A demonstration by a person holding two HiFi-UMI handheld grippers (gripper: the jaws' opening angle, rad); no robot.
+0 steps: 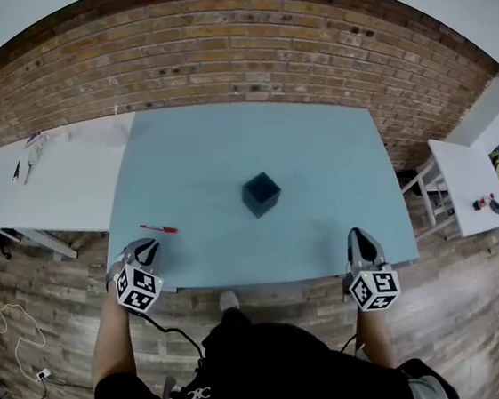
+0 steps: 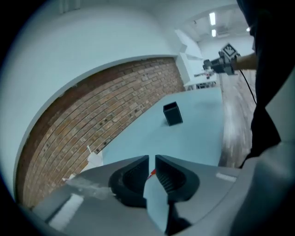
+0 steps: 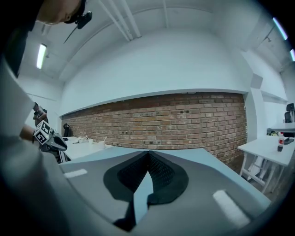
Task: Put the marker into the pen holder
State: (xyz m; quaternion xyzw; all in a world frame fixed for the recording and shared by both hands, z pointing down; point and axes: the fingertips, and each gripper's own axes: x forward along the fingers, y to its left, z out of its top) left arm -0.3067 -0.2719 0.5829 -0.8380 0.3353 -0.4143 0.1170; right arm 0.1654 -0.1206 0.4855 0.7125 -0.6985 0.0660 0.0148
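Approach step, judged. The red marker (image 1: 159, 228) lies near the table's (image 1: 315, 142) front-left edge; the pen holder (image 1: 260, 194) stands mid-table. Left gripper (image 1: 146, 245) is narrowly parted and empty, right gripper (image 1: 359, 237) closed and empty. Next move calls for widening to straddle the marker.

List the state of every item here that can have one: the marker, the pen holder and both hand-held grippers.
Marker: lying flat on the table, not held.
Pen holder: upright, top open, nothing sticking out.
Left hand-held gripper: jaws a slit apart, gripping nothing, marker ahead of its tips.
Right hand-held gripper: jaws together, empty.
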